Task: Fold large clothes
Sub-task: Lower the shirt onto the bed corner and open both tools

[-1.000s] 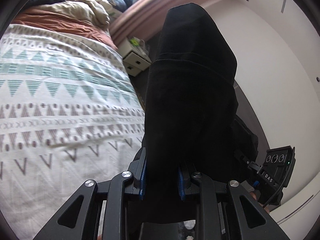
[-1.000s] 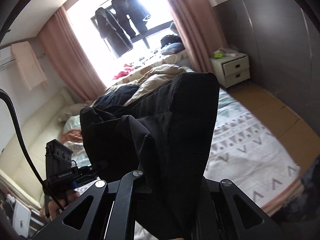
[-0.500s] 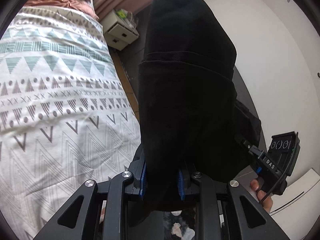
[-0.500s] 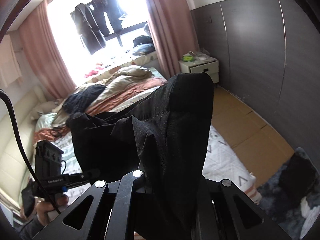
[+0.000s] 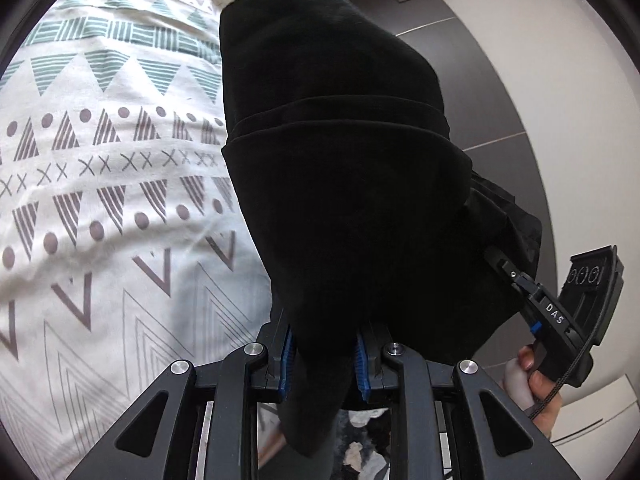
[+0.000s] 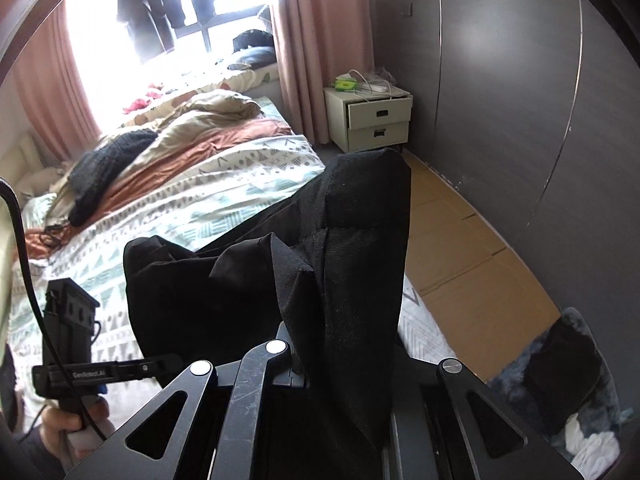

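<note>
The left gripper [image 5: 323, 354] pinches a bunched fold of the black garment [image 5: 344, 184] between its blue pads [image 5: 287, 360], the cloth rising to hide most of that view. The right gripper [image 6: 340, 364] is also clamped on the black garment [image 6: 320, 272], though its fingertips are buried under the fabric (only the linkage shows). The garment hangs between both, above the near edge of the patterned bedspread [image 5: 104, 184]. Far right stands a nightstand [image 6: 370, 120], its top drawer ajar.
</note>
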The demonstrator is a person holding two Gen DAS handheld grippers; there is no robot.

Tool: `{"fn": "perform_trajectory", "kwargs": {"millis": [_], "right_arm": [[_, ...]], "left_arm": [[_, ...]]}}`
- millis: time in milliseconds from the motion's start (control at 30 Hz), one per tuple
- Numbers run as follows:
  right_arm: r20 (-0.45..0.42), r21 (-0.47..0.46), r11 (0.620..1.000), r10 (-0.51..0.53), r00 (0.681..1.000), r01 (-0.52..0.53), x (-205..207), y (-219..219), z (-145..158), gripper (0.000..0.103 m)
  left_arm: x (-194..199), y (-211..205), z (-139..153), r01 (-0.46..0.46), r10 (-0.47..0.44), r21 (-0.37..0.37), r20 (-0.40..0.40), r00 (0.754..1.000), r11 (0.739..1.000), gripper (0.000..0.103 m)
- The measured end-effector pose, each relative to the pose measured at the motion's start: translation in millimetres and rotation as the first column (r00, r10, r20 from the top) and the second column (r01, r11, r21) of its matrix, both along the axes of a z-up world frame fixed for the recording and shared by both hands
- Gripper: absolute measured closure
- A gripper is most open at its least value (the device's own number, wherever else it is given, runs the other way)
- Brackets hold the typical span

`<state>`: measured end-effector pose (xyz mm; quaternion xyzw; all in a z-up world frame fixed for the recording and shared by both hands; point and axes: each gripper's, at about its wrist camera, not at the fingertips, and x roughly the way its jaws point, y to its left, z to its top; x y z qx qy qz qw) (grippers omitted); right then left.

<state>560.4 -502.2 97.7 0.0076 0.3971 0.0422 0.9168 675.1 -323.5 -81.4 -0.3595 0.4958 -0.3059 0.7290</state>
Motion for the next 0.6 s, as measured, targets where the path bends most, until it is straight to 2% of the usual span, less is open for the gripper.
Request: {"fn": "perform_trajectory", "kwargs": {"millis": [100, 200, 233, 267, 300, 333, 367, 433, 500, 600], "right_arm": [[-0.03, -0.044, 0.999, -0.031, 0.999, 0.03, 21, -10, -15, 0.093], [-0.046, -0.089, 0.994, -0.068, 0.997, 0.064, 41, -20, -33, 0.091], [-0.05, -0.107, 0.991, -0.088, 0.995, 0.082, 46, -24, -39, 0.084], [-0.046, -0.143, 0.984, -0.117, 0.992, 0.109, 53, -28, -45, 0.067], [-0.042, -0.182, 0.972, -0.157, 0.987, 0.147, 57, -32, -51, 0.058], [-0.032, -0.22, 0.956, -0.204, 0.978, 0.192, 60, -39, -55, 0.041], [-0.013, -0.249, 0.938, -0.25, 0.968, 0.239, 60, -47, -56, 0.034], [0.024, -0.227, 0.929, -0.294, 0.955, 0.292, 51, -61, -53, 0.034], [0.048, -0.157, 0.933, -0.321, 0.946, 0.324, 32, -78, -51, 0.034], [0.034, -0.099, 0.924, -0.368, 0.929, 0.37, -7, -103, -60, 0.034]], "left_arm": [[17, -2, -23, -0.01, 0.011, 0.012, -0.04, 0.999, 1.0, 0.077], [30, -3, -41, -0.01, 0.01, 0.011, -0.053, 0.999, 1.0, 0.07], [34, -4, -47, -0.011, 0.012, 0.024, -0.062, 0.998, 1.0, 0.061], [37, -5, -52, -0.014, 0.018, 0.048, -0.071, 0.997, 0.999, 0.054], [40, -5, -56, -0.02, 0.025, 0.075, -0.076, 0.997, 0.997, 0.052], [42, -5, -60, -0.022, 0.028, 0.084, -0.079, 0.996, 0.996, 0.05], [43, -4, -62, -0.021, 0.027, 0.078, -0.08, 0.996, 0.997, 0.046], [41, 2, -64, -0.019, 0.023, 0.067, -0.065, 0.998, 0.998, 0.042], [38, 10, -64, -0.028, 0.032, 0.089, -0.042, 0.999, 0.996, 0.038], [37, 20, -74, -0.048, 0.055, 0.1, -0.075, 0.996, 0.994, 0.034]]}}
